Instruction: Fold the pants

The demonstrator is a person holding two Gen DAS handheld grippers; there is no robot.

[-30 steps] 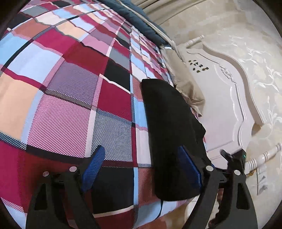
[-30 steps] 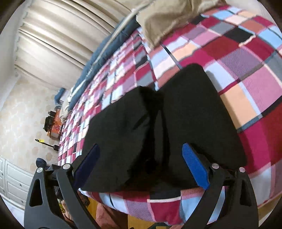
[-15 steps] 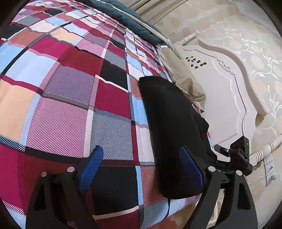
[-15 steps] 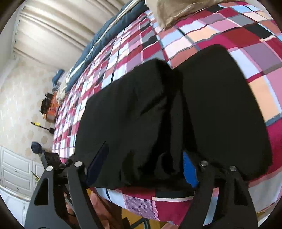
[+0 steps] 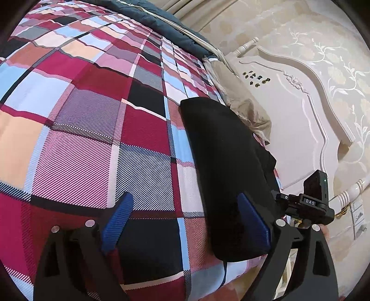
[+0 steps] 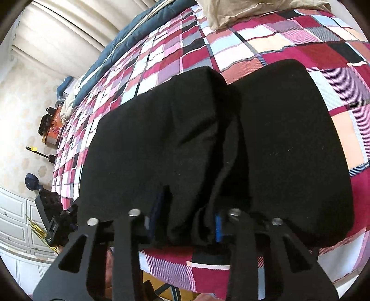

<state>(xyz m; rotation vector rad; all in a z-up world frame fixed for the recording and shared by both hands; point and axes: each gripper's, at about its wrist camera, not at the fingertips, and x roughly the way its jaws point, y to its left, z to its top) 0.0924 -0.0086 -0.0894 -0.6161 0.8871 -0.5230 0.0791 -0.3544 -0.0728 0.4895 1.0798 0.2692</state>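
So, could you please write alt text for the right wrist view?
The right gripper is shut on a bunched fold of black pants, which lie part-folded near the edge of a red plaid bedspread.

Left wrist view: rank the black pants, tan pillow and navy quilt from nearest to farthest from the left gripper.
From the left gripper:
1. Black pants, beside the right-hand finger, at the bed's near edge.
2. Tan pillow, beyond the pants by the headboard.
3. Navy quilt, along the bed's far edge.
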